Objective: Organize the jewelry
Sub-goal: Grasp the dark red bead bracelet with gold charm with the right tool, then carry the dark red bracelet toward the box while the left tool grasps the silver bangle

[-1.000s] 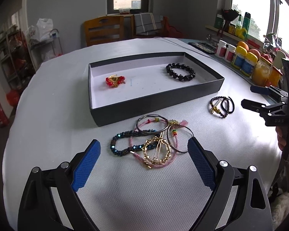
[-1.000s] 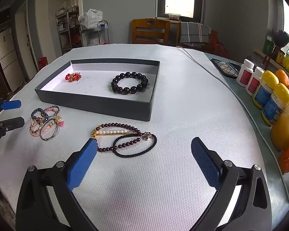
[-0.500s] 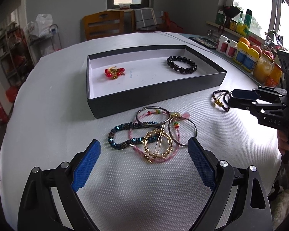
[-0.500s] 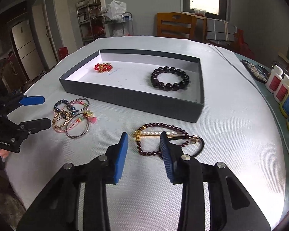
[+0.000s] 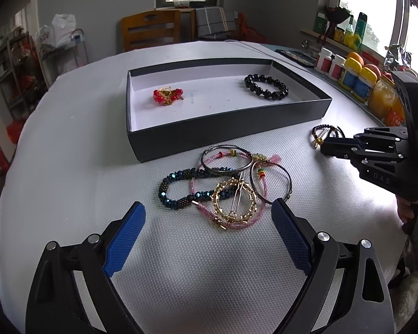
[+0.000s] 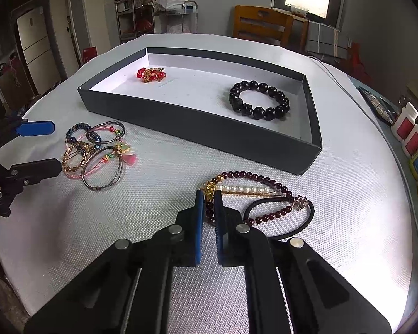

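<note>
Here the right tool (image 6: 209,194), clenched on the dark garnet bead bracelet (image 6: 253,178) lying near the shallow black cardboard tray (image 6: 197,128), should lift straight; the left tool (image 5: 209,222) stands released.

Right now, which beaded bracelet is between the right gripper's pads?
The dark red garnet-coloured bracelet on the table, caught by the right gripper; the black bracelet lies in the box.

Right gripper (image 6: 209,194), blue-padded, clamped on dark red beaded bracelet (image 6: 248,176) beside pearl bar clip (image 6: 245,188) and black elastic loop (image 6: 278,217). Beyond, shallow black cardboard tray (image 6: 197,128) holding black bead bracelet (image 6: 257,100), red-gold trinket (image 6: 150,74).
</note>
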